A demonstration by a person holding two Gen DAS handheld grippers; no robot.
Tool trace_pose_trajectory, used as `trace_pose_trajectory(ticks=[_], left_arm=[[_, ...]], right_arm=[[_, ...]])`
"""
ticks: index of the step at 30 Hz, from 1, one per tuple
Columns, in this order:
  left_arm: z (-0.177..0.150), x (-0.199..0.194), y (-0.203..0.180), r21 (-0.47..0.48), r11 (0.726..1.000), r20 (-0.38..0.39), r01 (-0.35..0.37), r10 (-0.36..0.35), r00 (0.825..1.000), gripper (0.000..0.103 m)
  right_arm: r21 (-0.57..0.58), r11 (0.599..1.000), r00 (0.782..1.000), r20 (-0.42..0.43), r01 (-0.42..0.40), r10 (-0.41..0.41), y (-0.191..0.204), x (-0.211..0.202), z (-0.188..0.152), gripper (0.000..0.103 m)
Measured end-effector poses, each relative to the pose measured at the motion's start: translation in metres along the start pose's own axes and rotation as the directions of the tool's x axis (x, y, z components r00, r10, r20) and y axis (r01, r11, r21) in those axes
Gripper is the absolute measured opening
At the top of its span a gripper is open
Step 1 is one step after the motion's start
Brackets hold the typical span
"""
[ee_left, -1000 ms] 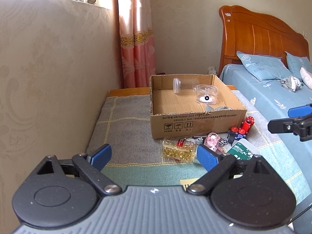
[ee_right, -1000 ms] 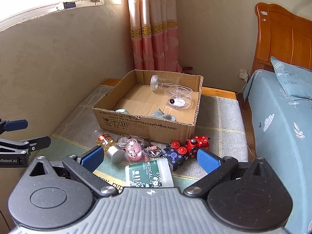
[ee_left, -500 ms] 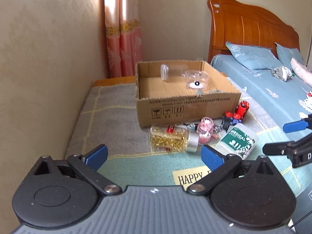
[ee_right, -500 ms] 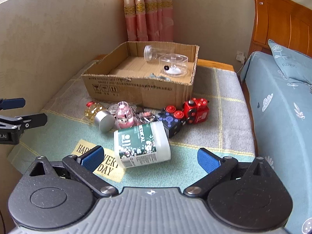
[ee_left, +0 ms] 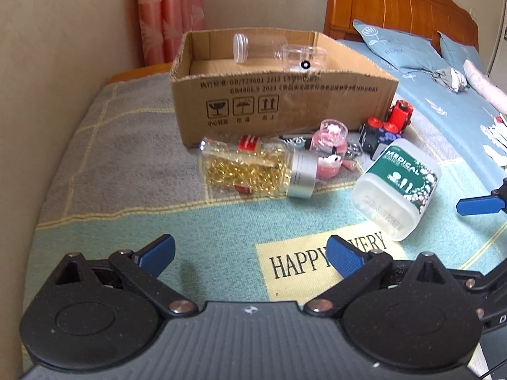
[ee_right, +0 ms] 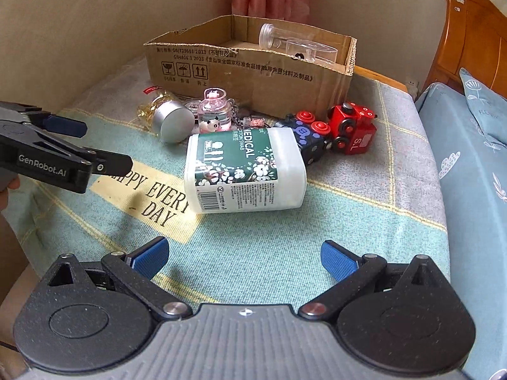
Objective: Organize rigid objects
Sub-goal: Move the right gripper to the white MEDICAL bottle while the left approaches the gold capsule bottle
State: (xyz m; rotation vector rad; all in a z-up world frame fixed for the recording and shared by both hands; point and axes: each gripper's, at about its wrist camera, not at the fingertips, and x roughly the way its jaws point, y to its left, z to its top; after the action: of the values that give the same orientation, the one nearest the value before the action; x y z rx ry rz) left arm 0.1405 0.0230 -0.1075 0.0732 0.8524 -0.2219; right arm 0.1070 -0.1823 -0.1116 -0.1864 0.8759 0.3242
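Observation:
A cardboard box (ee_left: 285,107) (ee_right: 253,72) stands on the blanket and holds a clear tube (ee_left: 256,46) and a clear round case (ee_left: 305,58). In front of it lie a jar of gold clips with a silver lid (ee_left: 253,169) (ee_right: 172,120), a pink keychain bottle (ee_left: 329,141) (ee_right: 215,109), a white "MEDICAL" swab box (ee_left: 399,186) (ee_right: 244,169), a dark block with red buttons (ee_right: 309,137) and a red toy train (ee_left: 399,112) (ee_right: 353,128). My left gripper (ee_left: 250,253) is open and empty, low over the blanket before the jar. My right gripper (ee_right: 244,255) is open and empty, just short of the swab box.
The blanket (ee_left: 126,145) has a "HAPPY EVERY DAY" patch (ee_left: 317,259). A beige wall (ee_left: 47,63) runs along the left. A bed with blue sheets (ee_left: 450,101) and a wooden headboard (ee_left: 396,3) lies to the right. Pink curtains (ee_left: 168,9) hang behind the box.
Both grippers have dropped lower and moved forward toward the objects in front of the box. The swab box now sits close before the right gripper. Both stay open.

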Motion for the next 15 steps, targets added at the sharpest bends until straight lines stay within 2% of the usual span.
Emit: trace_pose_trajectory(ticks=[3,6,15], left_arm=[[-0.001,0.010,0.000,-0.009,1.000,-0.026,0.008,-0.008,1.000,0.101],[-0.001,0.014,-0.004,0.018,1.000,-0.016,-0.013,0.013,1.000,0.102],[0.017,0.029,-0.008,0.045,0.999,-0.015,0.012,-0.011,1.000,0.102]], right_arm=[[-0.009,1.000,1.000,-0.003,-0.007,0.007,0.001,0.005,-0.001,0.103],[-0.007,1.000,1.000,-0.006,-0.013,0.013,-0.001,0.011,-0.001,0.103],[-0.015,1.000,1.000,0.015,-0.025,0.025,-0.006,0.016,0.000,0.103]])
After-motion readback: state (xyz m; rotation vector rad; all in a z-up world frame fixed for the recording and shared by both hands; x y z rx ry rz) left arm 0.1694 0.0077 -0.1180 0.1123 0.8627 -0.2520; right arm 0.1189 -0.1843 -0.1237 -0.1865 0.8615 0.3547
